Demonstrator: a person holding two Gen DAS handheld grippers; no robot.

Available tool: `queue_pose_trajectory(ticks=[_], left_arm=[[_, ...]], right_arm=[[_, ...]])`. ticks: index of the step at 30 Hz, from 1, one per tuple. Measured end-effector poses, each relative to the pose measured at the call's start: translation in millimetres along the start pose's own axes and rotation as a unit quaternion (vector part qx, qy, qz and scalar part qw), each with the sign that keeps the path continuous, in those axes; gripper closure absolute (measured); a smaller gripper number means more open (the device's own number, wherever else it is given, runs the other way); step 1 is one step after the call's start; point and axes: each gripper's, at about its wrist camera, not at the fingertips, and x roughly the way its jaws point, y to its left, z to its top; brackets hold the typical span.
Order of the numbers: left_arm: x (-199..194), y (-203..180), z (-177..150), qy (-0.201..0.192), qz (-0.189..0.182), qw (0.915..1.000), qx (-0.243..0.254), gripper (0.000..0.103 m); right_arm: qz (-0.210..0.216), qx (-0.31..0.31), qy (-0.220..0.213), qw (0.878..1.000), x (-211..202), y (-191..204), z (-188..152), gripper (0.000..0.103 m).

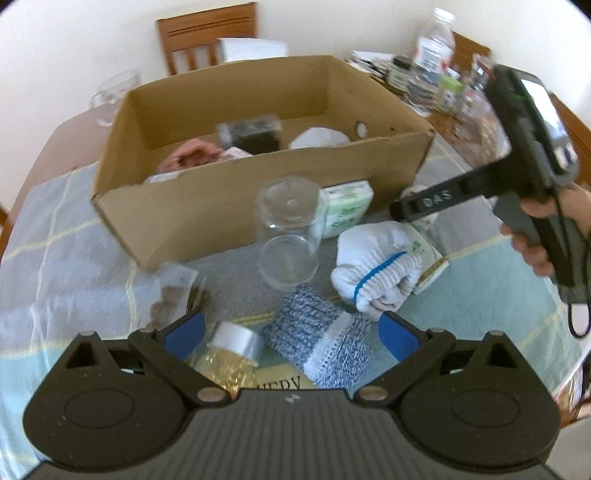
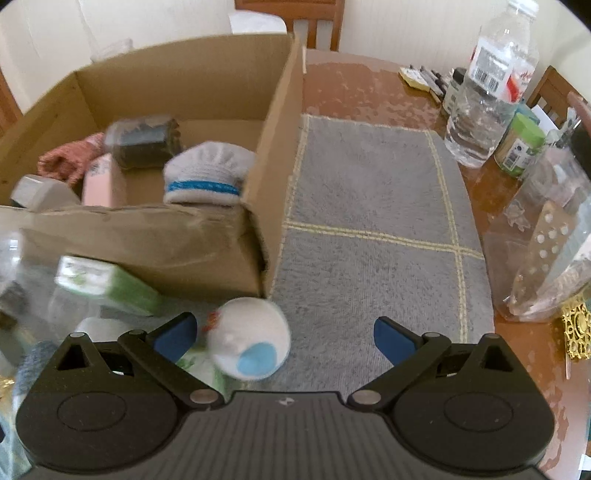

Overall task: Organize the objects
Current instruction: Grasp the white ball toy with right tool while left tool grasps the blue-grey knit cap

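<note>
nearby, cardboard box, water bottle, cluttered table

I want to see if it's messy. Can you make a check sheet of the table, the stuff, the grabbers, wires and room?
Surface: grey cloth on a wooden table.
Job's things: cardboard box partly filled; clear jar, white sock bundle, knit cloth outside.
Clutter: water bottle, green-lidded jar.
Grippers: left gripper, right gripper open, empty.
Cables: black cable.
Surroundings: wooden chair, pale wall.
</note>
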Motion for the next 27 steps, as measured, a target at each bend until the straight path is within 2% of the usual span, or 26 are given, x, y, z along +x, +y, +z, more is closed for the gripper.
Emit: queue_pose_trajectory(ticks=[7, 18, 22, 27], left_arm=[[18, -2, 9, 0.017, -0.031, 0.9988, 0.033, 0.003], [44, -11, 10, 0.048, -0.063, 0.9909, 0.109, 0.005], [59, -12, 9, 0.068, -0.068, 0.9881, 0.121, 0.008], [67, -10, 5, 0.091, -0.081, 0.987, 0.105, 0.008]], right_arm=[[-0.011, -0.01, 0.016, 1.0, 16, -9, -4, 0.0], [0.012, -0.045, 0.012, 0.999, 11, -26, -14, 0.0], [0.023, -0.064, 0.005, 0.998, 10, -28, -18, 0.0], [0.03, -0.076, 0.001, 0.997, 8, -31, -21, 0.0]])
